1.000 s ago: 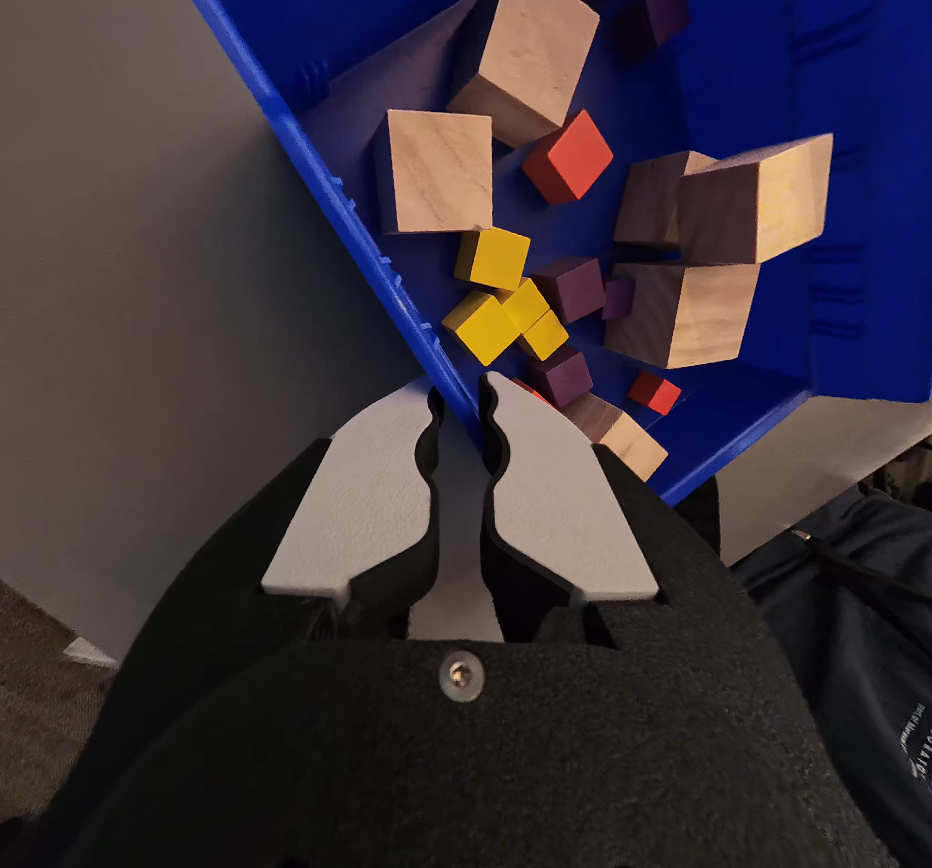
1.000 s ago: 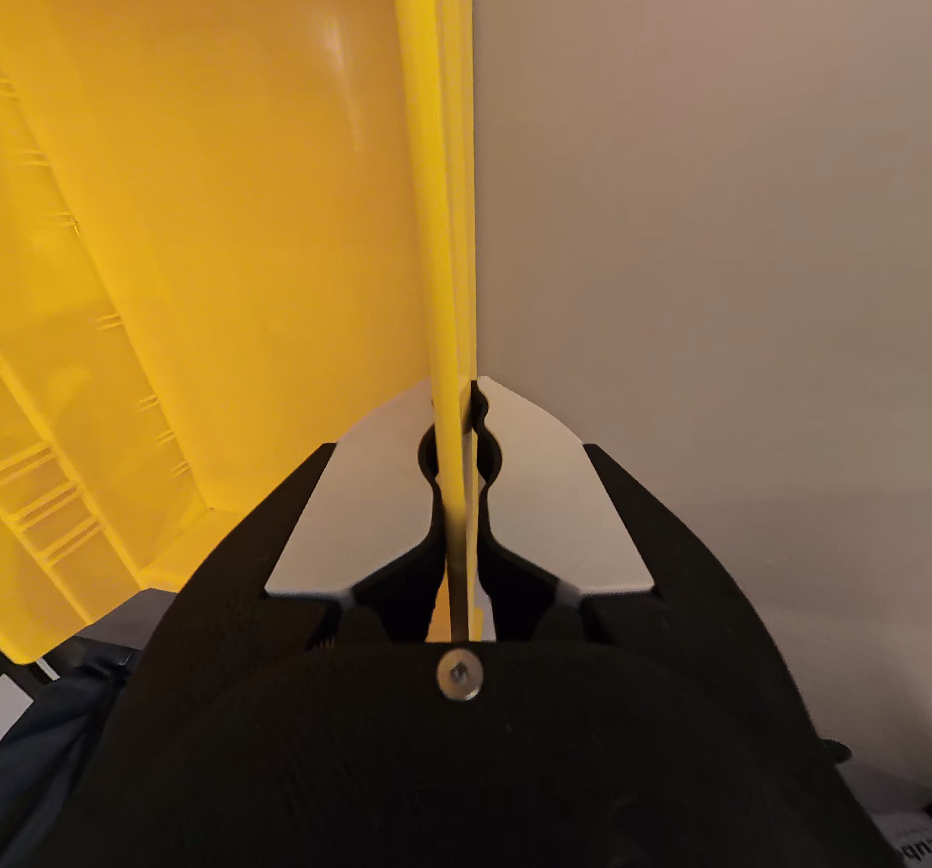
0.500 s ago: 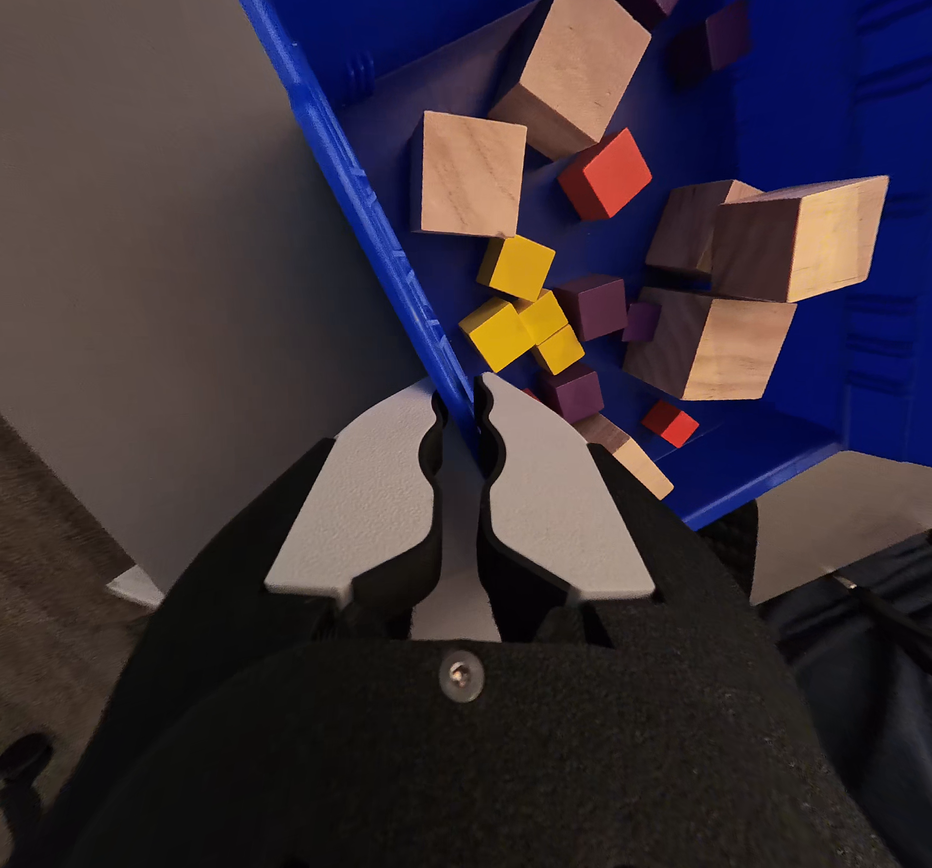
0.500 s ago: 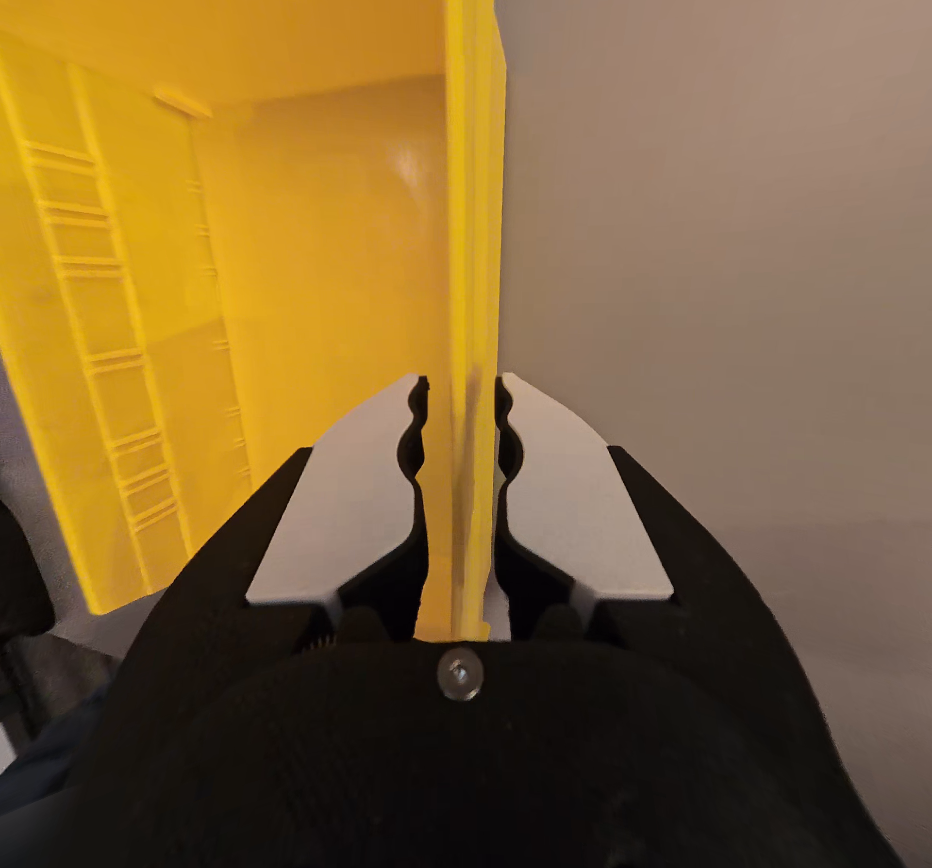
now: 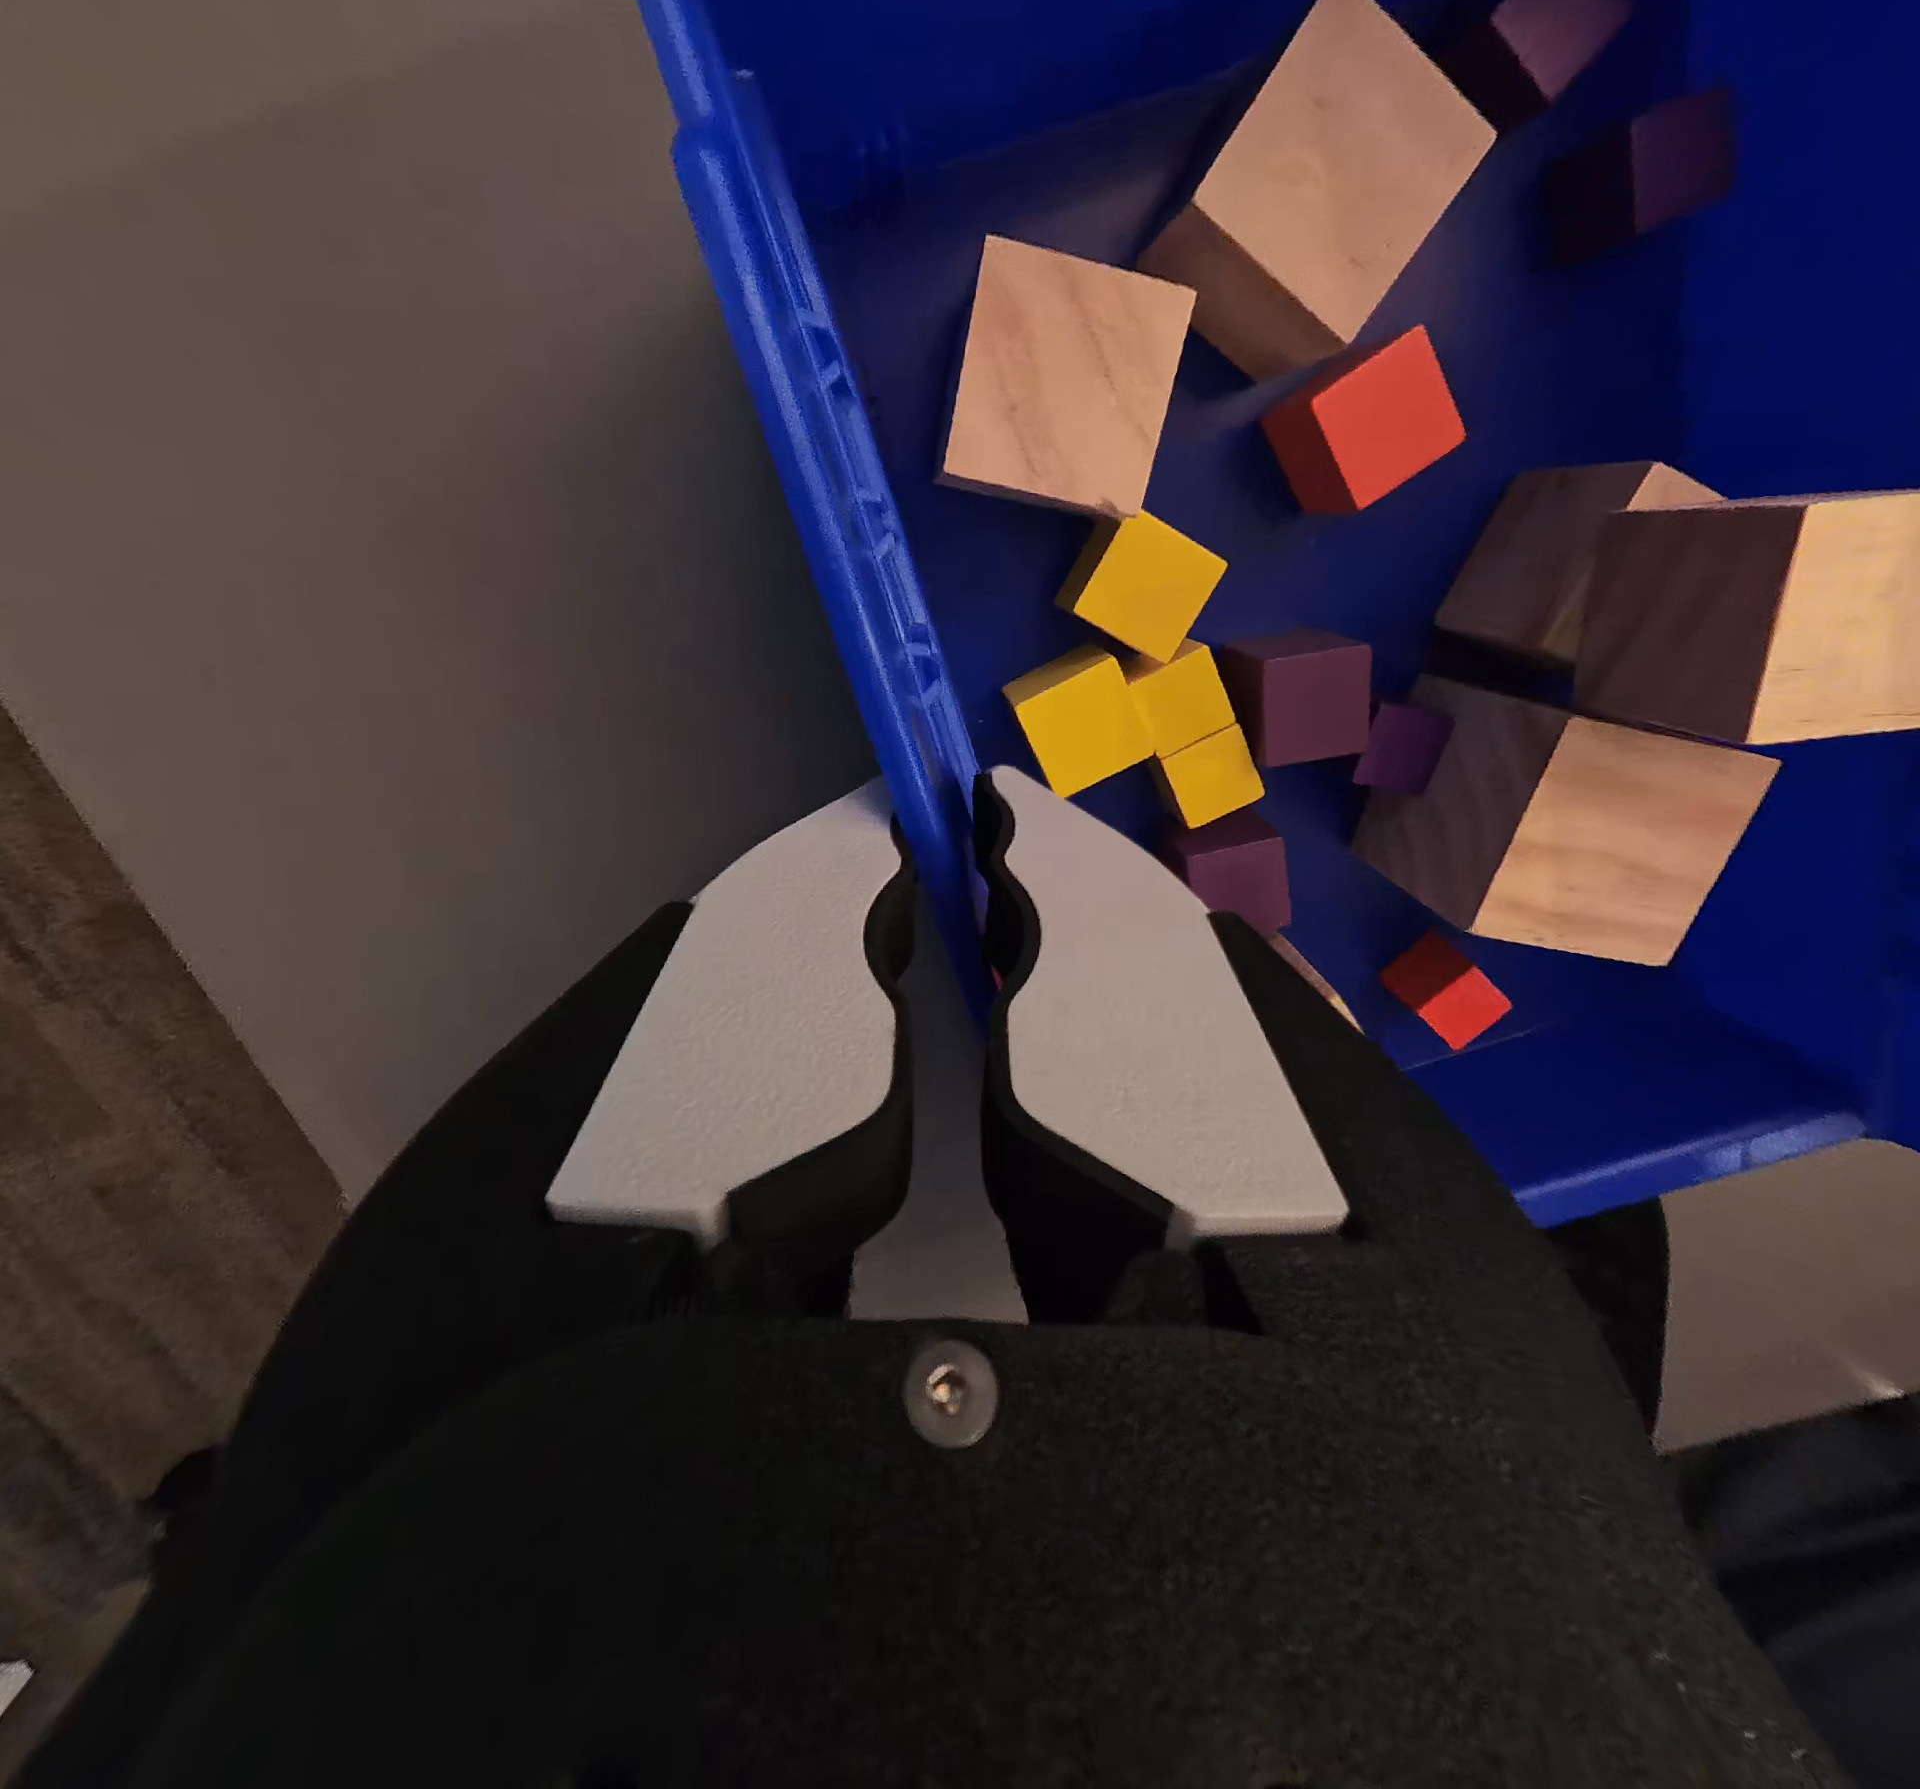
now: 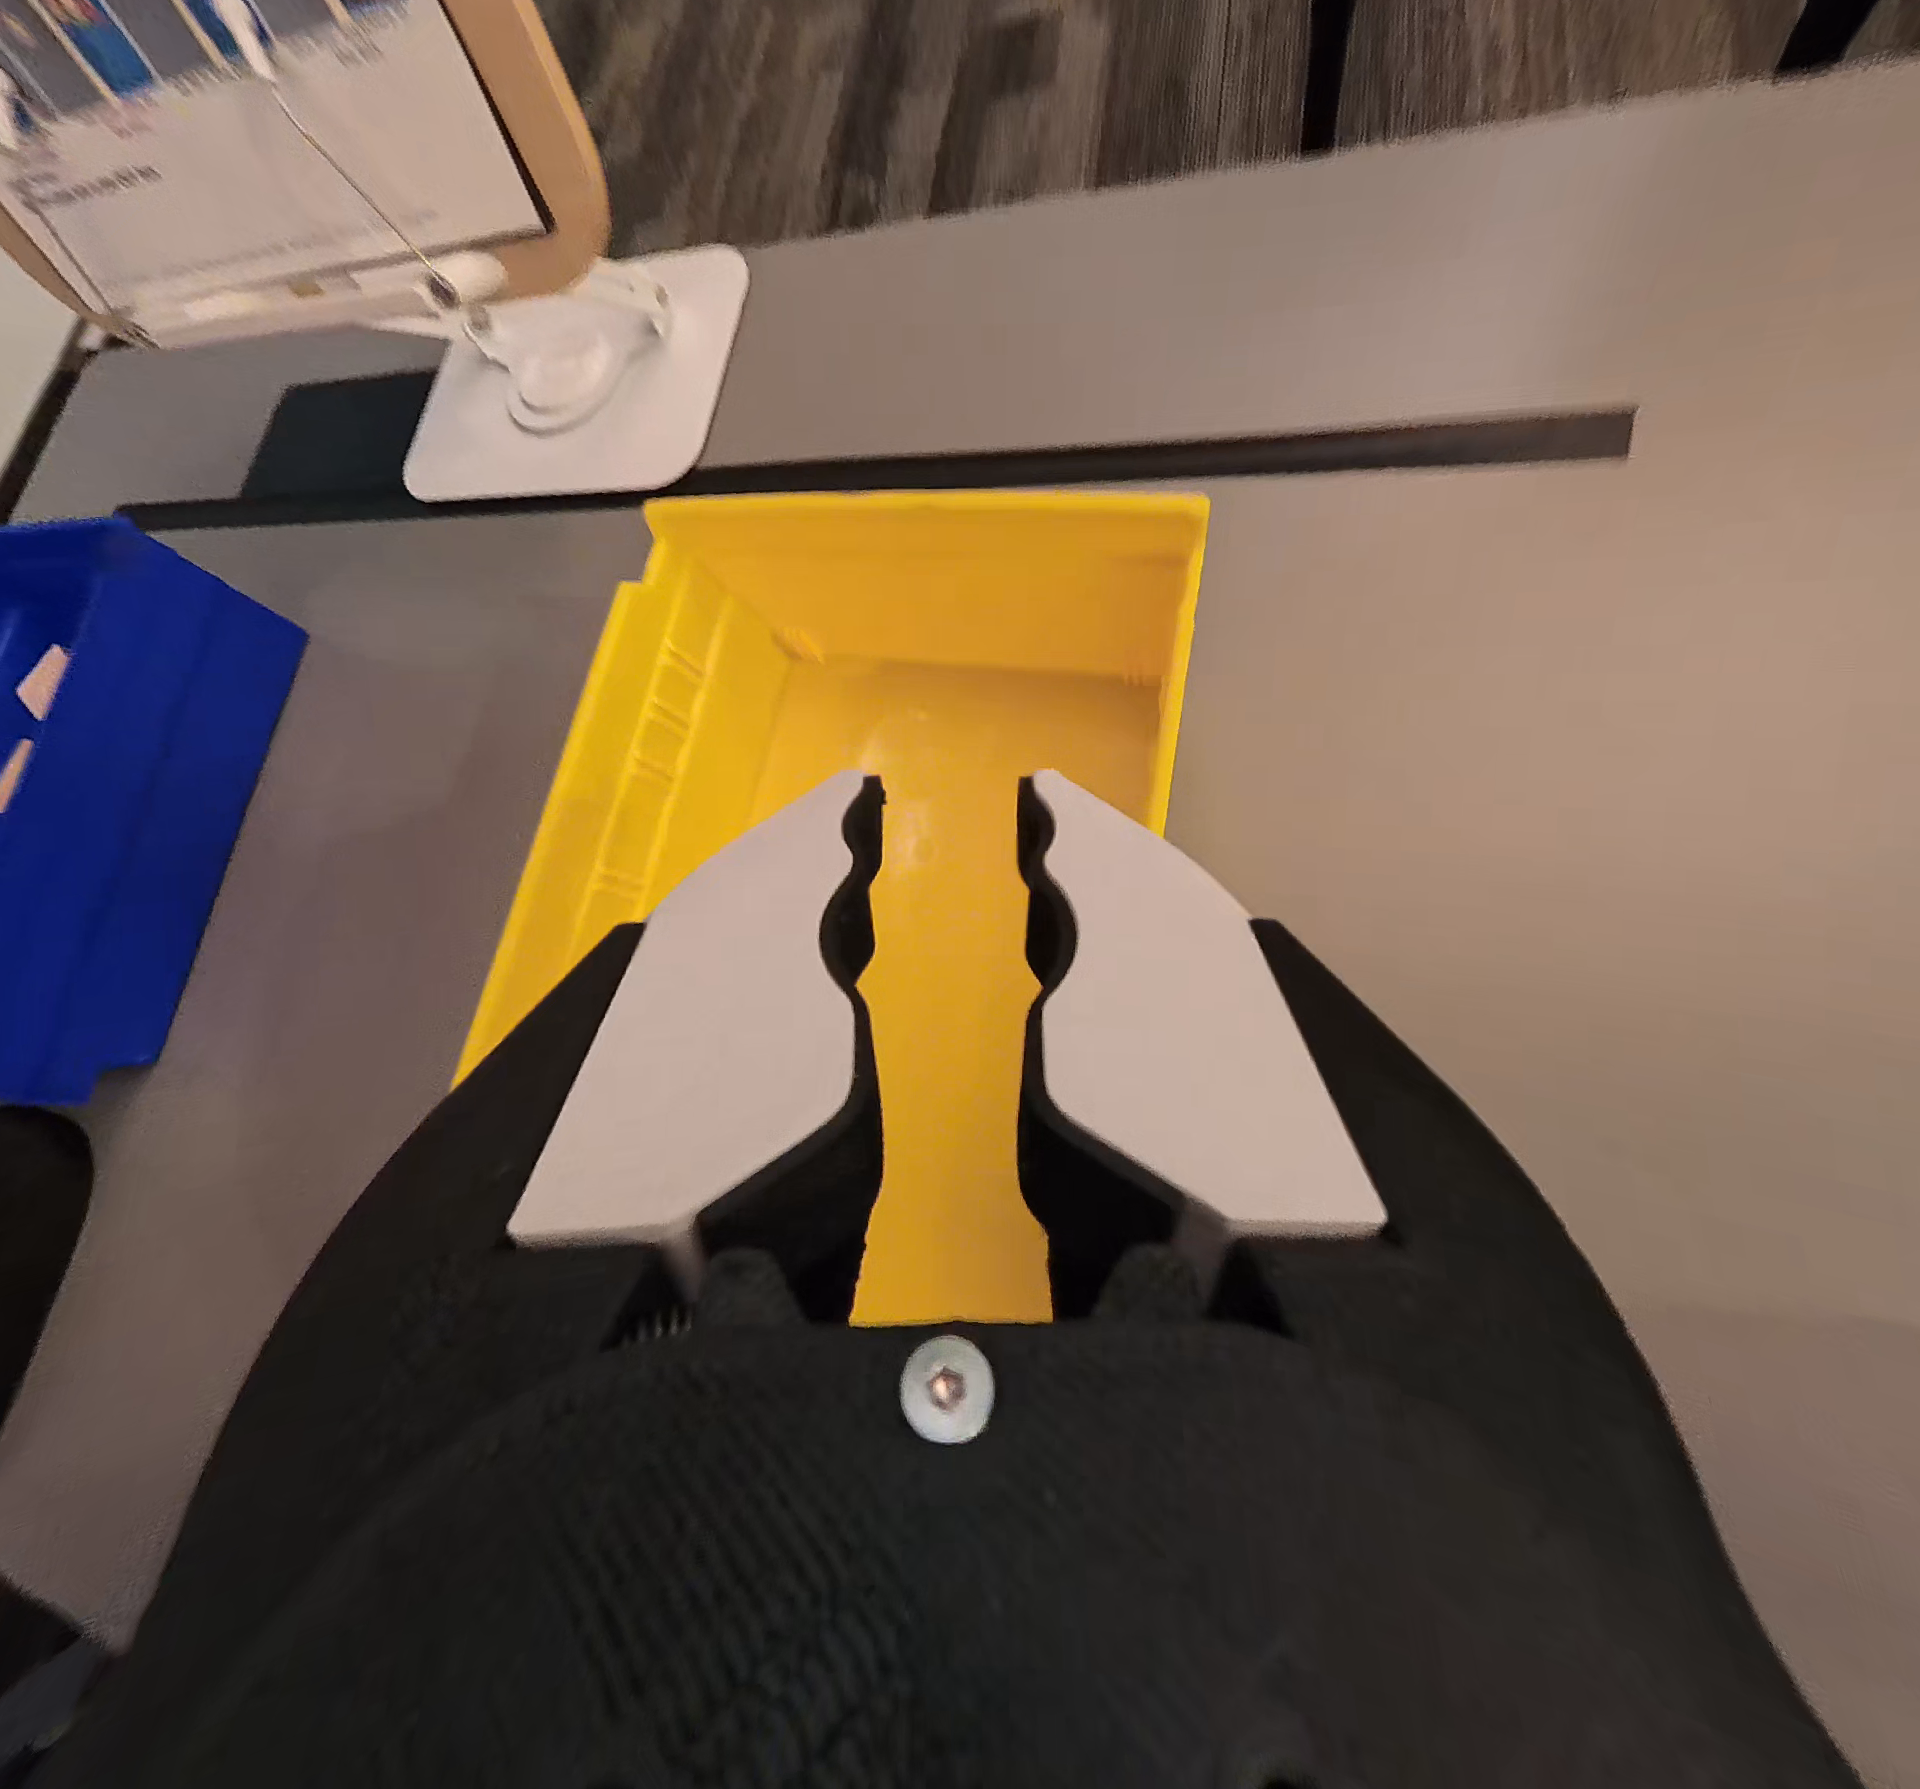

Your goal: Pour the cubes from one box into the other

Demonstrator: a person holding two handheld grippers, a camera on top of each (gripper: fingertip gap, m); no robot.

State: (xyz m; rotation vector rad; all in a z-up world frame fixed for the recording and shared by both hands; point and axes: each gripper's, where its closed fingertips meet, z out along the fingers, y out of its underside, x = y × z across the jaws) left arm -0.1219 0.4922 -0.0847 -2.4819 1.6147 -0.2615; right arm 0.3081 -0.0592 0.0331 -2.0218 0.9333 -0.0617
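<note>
At centre frame in the left wrist view, my left tool [image 5: 940,809] is clamped on the thin side wall of the blue box [image 5: 821,368]. The rigid box is laden with loose cubes [image 5: 1070,378] filling the right half, so the rim is my hold. In the right wrist view, my right tool [image 6: 951,783] gapes empty over the light, stiff yellow box [image 6: 925,534] on the worktop [image 6: 1558,700].

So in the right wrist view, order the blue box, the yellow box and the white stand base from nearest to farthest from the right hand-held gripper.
1. Yellow box: directly under the open right hand-held gripper.
2. White stand base: beyond the yellow box, up and to the left.
3. Blue box: at the far left edge, cubes inside.
</note>
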